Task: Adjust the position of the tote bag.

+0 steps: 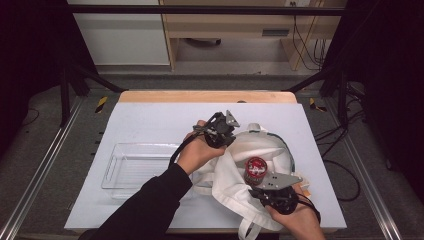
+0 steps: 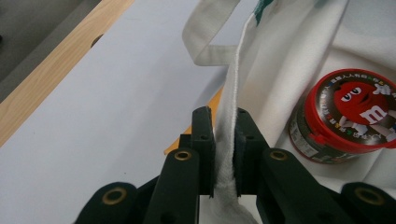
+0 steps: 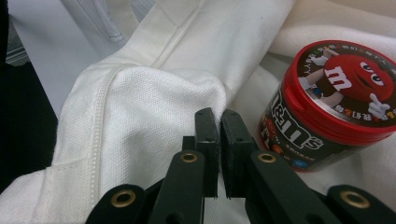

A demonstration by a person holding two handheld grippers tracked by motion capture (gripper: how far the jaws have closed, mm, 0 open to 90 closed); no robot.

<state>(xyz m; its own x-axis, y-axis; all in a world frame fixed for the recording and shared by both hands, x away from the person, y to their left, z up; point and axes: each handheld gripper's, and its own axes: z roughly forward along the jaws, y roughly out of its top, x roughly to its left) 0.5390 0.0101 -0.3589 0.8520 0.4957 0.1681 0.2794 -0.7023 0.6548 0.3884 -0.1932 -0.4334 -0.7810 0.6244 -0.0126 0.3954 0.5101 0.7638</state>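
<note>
White tote bag, M&M's tub lying on it: left tongs clamp its edge; right tongs closed beside tub, apparently on cloth.

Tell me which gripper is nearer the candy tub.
Right. The right gripper sits just below the candy tub, almost touching; the left gripper pinches the tote bag edge farther up-left.
</note>
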